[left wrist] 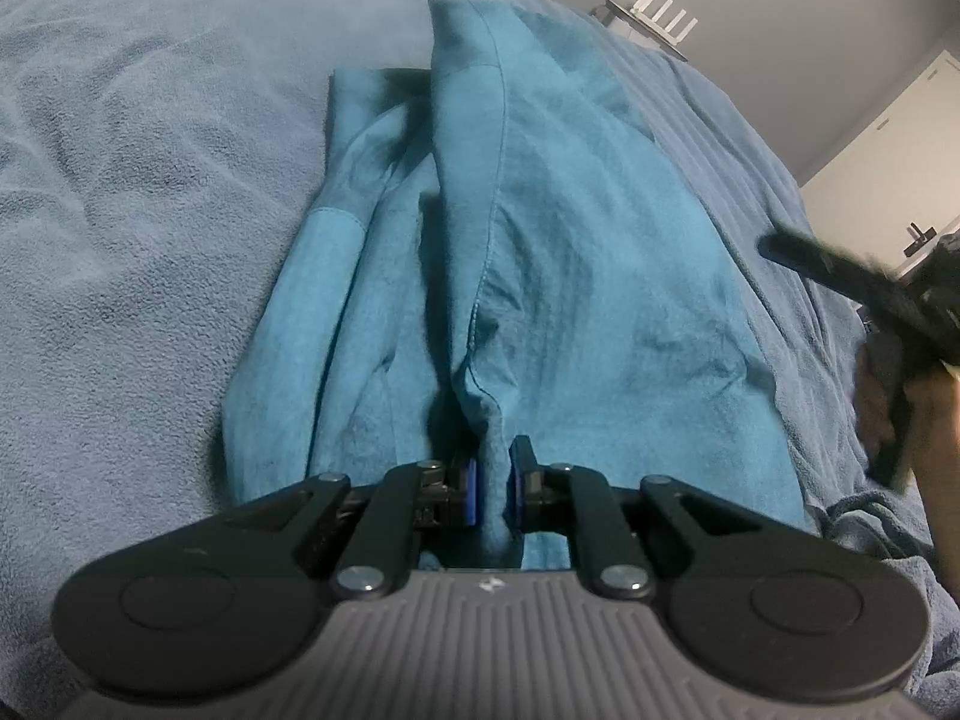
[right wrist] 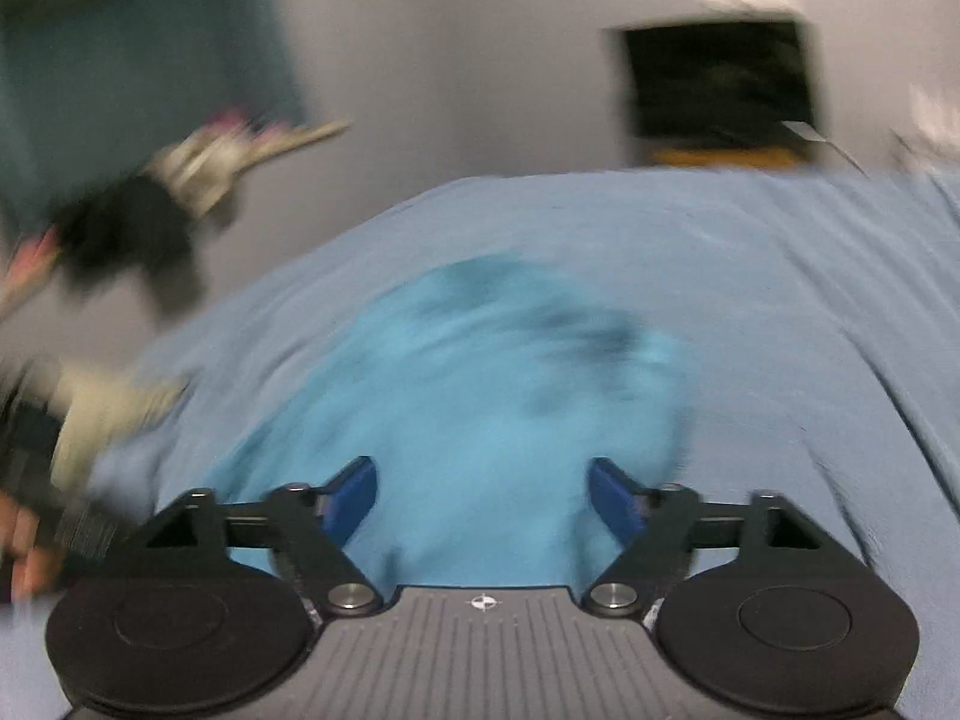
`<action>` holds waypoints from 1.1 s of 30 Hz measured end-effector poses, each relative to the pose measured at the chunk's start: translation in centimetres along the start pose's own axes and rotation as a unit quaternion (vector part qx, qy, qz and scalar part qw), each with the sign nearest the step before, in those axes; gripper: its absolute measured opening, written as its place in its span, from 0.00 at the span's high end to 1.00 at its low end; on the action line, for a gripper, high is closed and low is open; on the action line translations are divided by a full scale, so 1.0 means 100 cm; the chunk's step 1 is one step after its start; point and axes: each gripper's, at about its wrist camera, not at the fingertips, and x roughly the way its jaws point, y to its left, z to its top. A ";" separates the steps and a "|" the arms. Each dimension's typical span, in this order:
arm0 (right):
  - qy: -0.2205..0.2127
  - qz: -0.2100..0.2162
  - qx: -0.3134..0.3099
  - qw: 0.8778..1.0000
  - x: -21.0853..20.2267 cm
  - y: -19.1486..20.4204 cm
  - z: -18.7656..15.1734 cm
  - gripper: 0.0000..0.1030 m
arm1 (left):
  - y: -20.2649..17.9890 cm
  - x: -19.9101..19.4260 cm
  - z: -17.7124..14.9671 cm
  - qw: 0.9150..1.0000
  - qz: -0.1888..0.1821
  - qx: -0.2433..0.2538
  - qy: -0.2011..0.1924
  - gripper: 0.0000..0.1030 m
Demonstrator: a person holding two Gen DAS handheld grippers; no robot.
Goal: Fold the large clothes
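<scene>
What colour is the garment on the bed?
Teal garment, plain, no pattern; clearest in the left wrist view.

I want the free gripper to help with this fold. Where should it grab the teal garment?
Probably the flat right-hand edge of the teal garment, coming in low from the right. That side lies spread on the blanket, while the left gripper already pinches the bunched near ridge. The right gripper is open.

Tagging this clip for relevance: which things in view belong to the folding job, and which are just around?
Job:
teal garment
left gripper, shut on a fold of it
right gripper, open above it
blue blanket underneath

Around:
white router
white cabinet
dark wall frame
</scene>
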 end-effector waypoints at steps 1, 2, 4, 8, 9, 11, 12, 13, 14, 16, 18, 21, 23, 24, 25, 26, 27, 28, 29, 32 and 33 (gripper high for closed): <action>0.007 -0.005 0.043 0.999 0.008 -0.019 0.004 0.19 | 0.000 0.000 0.000 1.000 0.000 0.000 0.000 0.92; 0.017 -0.004 0.079 0.997 0.017 -0.036 0.006 0.18 | 0.000 0.000 0.000 1.000 -0.001 -0.001 0.001 0.92; 0.040 0.015 0.152 0.987 0.036 -0.067 0.003 0.14 | 0.000 0.000 0.000 1.000 -0.002 -0.001 0.001 0.91; 0.068 0.086 0.258 0.960 0.077 -0.107 -0.010 0.03 | 0.000 0.001 0.000 1.000 -0.002 -0.002 0.004 0.90; 0.071 0.108 0.276 0.952 0.086 -0.114 -0.014 0.02 | 0.001 0.002 0.000 1.000 -0.003 -0.003 0.005 0.90; 0.078 0.150 0.318 0.933 0.107 -0.127 -0.022 0.00 | 0.002 0.003 0.001 1.000 -0.004 -0.004 0.006 0.89; 0.079 0.168 0.332 0.925 0.117 -0.131 -0.025 0.00 | 0.002 0.003 0.001 1.000 -0.004 -0.005 0.007 0.89; 0.078 0.181 0.336 0.921 0.125 -0.133 -0.027 0.00 | 0.003 0.004 0.001 1.000 -0.005 -0.006 0.008 0.89; 0.076 0.191 0.338 0.919 0.131 -0.134 -0.028 0.00 | 0.003 0.005 0.001 1.000 -0.005 -0.007 0.009 0.89; 0.069 0.207 0.338 0.916 0.139 -0.136 -0.030 0.00 | 0.006 0.007 0.002 1.000 -0.008 -0.011 0.011 0.88; 0.057 0.198 0.333 0.920 0.138 -0.132 -0.029 0.07 | 0.007 0.009 0.003 1.000 -0.009 -0.015 0.012 0.88; 0.032 0.147 0.292 0.944 0.121 -0.114 -0.023 0.34 | 0.004 0.014 0.005 1.000 0.000 -0.012 0.007 0.88; 0.017 0.132 0.281 0.950 0.107 -0.106 -0.014 0.39 | -0.001 0.018 0.008 1.000 0.005 -0.016 -0.006 0.88; 0.010 0.127 0.272 0.954 0.099 -0.103 -0.008 0.41 | -0.005 0.021 0.011 1.000 0.007 -0.017 -0.015 0.88; 0.002 0.119 0.260 0.958 0.090 -0.100 0.000 0.41 | -0.010 0.026 0.013 1.000 0.011 -0.017 -0.023 0.87; -0.005 0.113 0.246 0.963 0.080 -0.100 0.008 0.42 | -0.015 0.030 0.015 0.999 0.013 -0.017 -0.033 0.83; -0.010 0.110 0.229 0.967 0.074 -0.103 0.020 0.42 | -0.022 0.035 0.017 0.999 0.013 -0.015 -0.044 0.82; -0.013 0.108 0.218 0.970 0.069 -0.106 0.031 0.42 | -0.027 0.039 0.019 0.999 0.014 -0.010 -0.051 0.81; -0.017 0.101 0.207 0.973 0.065 -0.109 0.044 0.42 | -0.032 0.044 0.020 0.998 0.016 -0.005 -0.058 0.81; -0.016 0.072 0.171 0.983 0.052 -0.126 0.090 0.42 | -0.049 0.060 0.025 0.997 0.016 0.009 -0.075 0.80; -0.014 0.062 0.159 0.985 0.052 -0.131 0.106 0.42 | -0.055 0.065 0.027 0.996 0.019 0.016 -0.082 0.80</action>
